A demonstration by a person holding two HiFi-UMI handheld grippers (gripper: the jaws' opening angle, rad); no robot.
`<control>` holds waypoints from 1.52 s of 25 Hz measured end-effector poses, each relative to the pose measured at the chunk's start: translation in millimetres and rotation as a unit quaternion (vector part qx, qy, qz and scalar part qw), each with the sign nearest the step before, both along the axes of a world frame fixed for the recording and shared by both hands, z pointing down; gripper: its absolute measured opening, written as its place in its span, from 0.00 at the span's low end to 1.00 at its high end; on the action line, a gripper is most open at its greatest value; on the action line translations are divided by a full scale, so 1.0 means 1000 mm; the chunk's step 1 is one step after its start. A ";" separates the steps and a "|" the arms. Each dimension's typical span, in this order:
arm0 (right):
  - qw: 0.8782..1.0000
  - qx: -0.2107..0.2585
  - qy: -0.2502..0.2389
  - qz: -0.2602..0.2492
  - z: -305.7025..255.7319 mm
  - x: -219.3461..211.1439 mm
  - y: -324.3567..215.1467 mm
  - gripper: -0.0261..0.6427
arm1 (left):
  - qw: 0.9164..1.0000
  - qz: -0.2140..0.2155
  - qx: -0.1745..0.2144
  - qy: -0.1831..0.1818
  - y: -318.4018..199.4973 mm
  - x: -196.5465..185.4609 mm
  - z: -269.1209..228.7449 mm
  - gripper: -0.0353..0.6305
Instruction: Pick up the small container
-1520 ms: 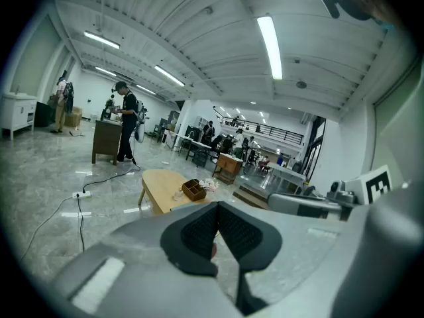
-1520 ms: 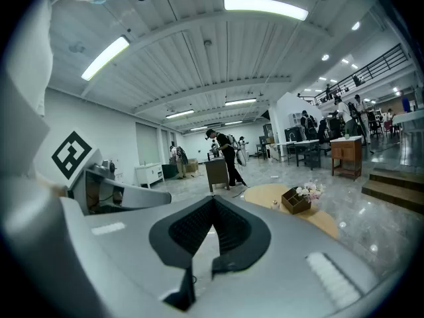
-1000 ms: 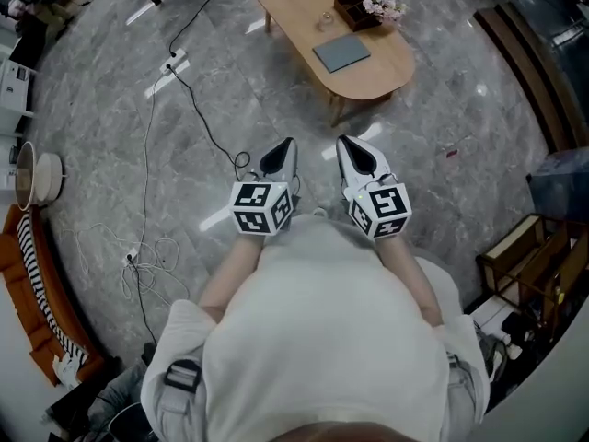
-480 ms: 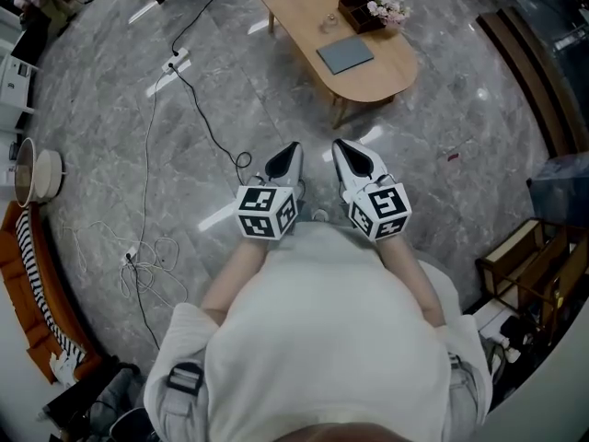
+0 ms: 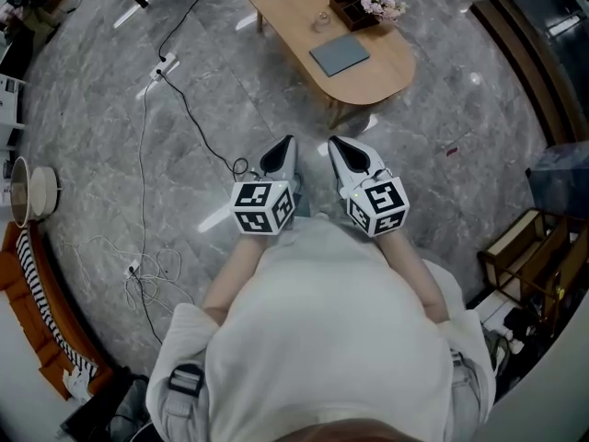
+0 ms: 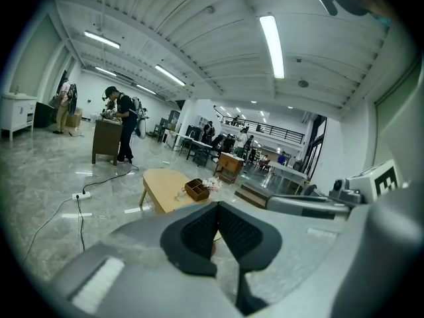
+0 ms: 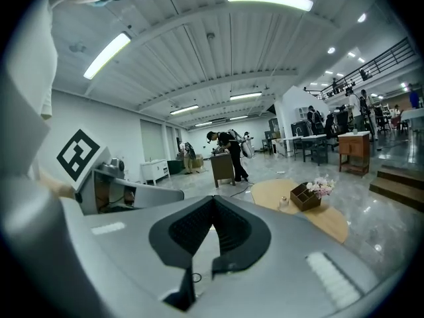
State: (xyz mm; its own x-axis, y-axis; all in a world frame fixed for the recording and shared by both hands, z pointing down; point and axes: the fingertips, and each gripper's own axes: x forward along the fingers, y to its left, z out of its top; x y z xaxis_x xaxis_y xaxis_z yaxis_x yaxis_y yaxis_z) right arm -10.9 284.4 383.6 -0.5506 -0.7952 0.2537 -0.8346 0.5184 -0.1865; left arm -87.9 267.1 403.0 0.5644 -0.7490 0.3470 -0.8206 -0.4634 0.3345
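Observation:
The small clear container stands on a light wooden coffee table far ahead of me, beside a brown divided box with flowers and a grey pad. I hold both grippers close to my chest, above the marble floor and well short of the table. My left gripper is shut with nothing in it, and its pads meet in the left gripper view. My right gripper is shut and empty too. In the gripper views the container shows small and distant.
A black cable runs over the floor from a power strip towards my feet. A pale bowl and an orange seat lie at the left, a wooden rack at the right. People stand at a cabinet far off.
The view has shifted slightly, so the floor cable and the bowl sit a little further left. Both grippers stay shut, side by side in front of me.

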 end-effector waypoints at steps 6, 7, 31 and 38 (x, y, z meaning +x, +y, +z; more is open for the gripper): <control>1.000 -0.001 -0.009 0.018 -0.001 -0.003 -0.066 0.04 | 1.000 0.016 0.001 -0.010 -0.064 -0.004 0.001 0.06; 1.000 0.000 -0.012 0.020 -0.002 -0.006 -0.079 0.04 | 1.000 0.018 0.002 -0.011 -0.076 -0.006 0.001 0.06; 0.998 0.006 -0.014 0.067 -0.024 -0.059 -0.323 0.04 | 0.997 0.073 -0.013 -0.015 -0.331 -0.065 -0.004 0.06; 0.995 -0.005 -0.012 0.103 -0.011 -0.045 -0.356 0.04 | 0.994 0.104 -0.026 -0.017 -0.370 -0.056 0.012 0.06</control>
State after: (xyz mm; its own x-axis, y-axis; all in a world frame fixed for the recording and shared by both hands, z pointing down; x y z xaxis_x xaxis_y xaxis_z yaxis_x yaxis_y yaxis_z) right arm -56.1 -71.5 372.9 -0.3824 -0.8894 0.2503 -0.9180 0.3350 -0.2122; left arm -144.3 -102.8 415.5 0.6933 -0.5974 0.4031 -0.7193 -0.6078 0.3364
